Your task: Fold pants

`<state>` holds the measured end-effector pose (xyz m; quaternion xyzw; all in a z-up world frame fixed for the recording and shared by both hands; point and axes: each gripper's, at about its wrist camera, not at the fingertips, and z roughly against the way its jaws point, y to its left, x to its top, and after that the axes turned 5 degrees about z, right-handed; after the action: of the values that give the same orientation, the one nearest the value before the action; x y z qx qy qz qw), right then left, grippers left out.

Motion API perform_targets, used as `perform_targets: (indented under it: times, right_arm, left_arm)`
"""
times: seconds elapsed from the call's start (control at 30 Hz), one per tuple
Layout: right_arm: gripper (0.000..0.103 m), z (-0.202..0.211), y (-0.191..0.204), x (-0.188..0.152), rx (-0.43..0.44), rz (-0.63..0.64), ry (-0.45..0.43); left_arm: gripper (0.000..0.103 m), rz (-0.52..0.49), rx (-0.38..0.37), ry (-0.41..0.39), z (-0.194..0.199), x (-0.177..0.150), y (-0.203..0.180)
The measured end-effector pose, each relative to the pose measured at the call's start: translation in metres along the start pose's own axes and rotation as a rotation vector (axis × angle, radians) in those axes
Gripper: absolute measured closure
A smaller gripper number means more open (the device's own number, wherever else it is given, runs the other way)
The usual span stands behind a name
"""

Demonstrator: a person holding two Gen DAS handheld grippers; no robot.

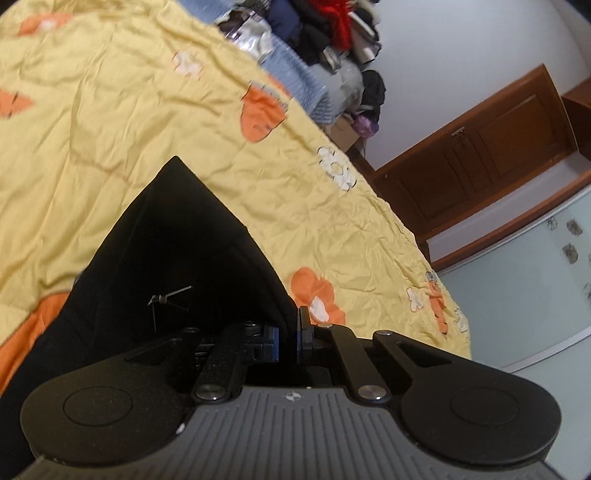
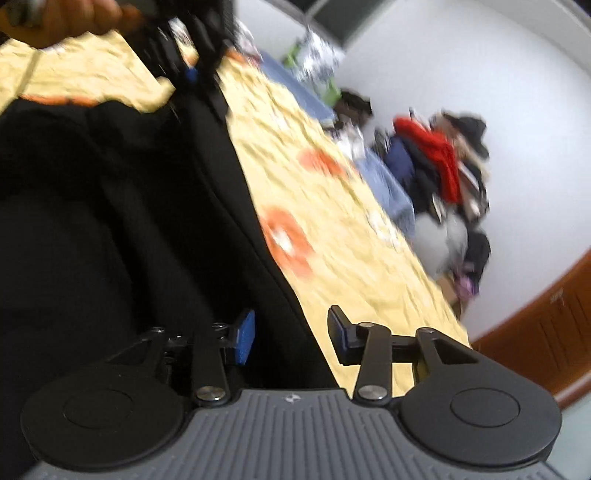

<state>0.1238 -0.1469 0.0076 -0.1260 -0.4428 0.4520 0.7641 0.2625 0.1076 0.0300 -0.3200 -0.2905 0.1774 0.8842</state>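
Note:
The black pants (image 1: 173,251) lie on a yellow floral bedspread (image 1: 110,110). My left gripper (image 1: 287,338) is shut on an edge of the pants, which rises to a peak ahead of it. In the right wrist view the pants (image 2: 110,221) fill the left half, with their edge running between the fingers. My right gripper (image 2: 291,338) is open, its blue pads apart on either side of that edge. The left gripper (image 2: 190,75) and the hand holding it show at the top left of that blurred view.
A pile of clothes (image 1: 332,33) and blue folded fabric (image 1: 295,74) sit at the far side of the bed; the pile also shows in the right wrist view (image 2: 443,166). A brown wooden door (image 1: 480,147) and white wall stand beyond the bed edge.

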Motion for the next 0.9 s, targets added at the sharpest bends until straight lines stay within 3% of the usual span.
perform_targets:
  times: [0.1,0.13,0.23,0.3,0.37,0.43,0.5,0.57,0.67,0.77,0.83,0.9]
  right_arm:
    - [0.064,-0.012,-0.026,-0.008,0.105,-0.071,0.032]
    - [0.072,-0.017,-0.033,-0.010,0.150,-0.084,0.045]
    - [0.095,-0.022,-0.040,-0.007,0.140,-0.042,0.081]
    - [0.098,-0.022,-0.037,0.001,0.066,-0.007,0.083]
    - [0.098,-0.020,-0.028,0.004,-0.108,0.082,0.089]
    - [0.098,-0.015,-0.026,0.011,-0.169,0.049,0.058]
    - [0.098,-0.006,-0.015,0.012,-0.162,0.034,0.045]
    - [0.098,0.009,0.007,0.007,-0.167,0.074,0.047]
    - [0.098,0.038,0.039,0.000,-0.073,0.046,0.051]
    - [0.098,0.065,0.076,-0.008,0.060,0.110,0.084]
    - [0.090,0.073,0.092,-0.014,0.012,0.193,0.056]
    - [0.080,0.068,0.090,-0.016,-0.028,0.190,0.079]
  left_arm:
    - [0.096,-0.041,0.012,-0.022,0.001,-0.003,-0.008]
    - [0.096,-0.047,0.015,-0.024,0.003,-0.003,-0.008]
    - [0.095,-0.047,0.022,-0.027,0.001,0.000,-0.007]
    - [0.095,-0.044,0.029,-0.039,-0.001,0.003,-0.008]
    - [0.095,-0.056,0.021,-0.082,-0.001,0.006,-0.012]
    - [0.095,-0.093,0.035,-0.130,0.008,0.001,-0.019]
    - [0.096,-0.127,0.028,-0.129,0.021,-0.008,-0.019]
    - [0.095,-0.109,0.013,-0.079,0.038,-0.018,-0.006]
    - [0.095,-0.074,0.007,0.001,0.066,-0.045,0.023]
    - [0.095,-0.090,0.055,0.033,0.083,-0.077,0.044]
    - [0.095,-0.072,0.077,0.045,0.082,-0.088,0.055]
    - [0.095,-0.036,0.090,0.055,0.077,-0.090,0.063]
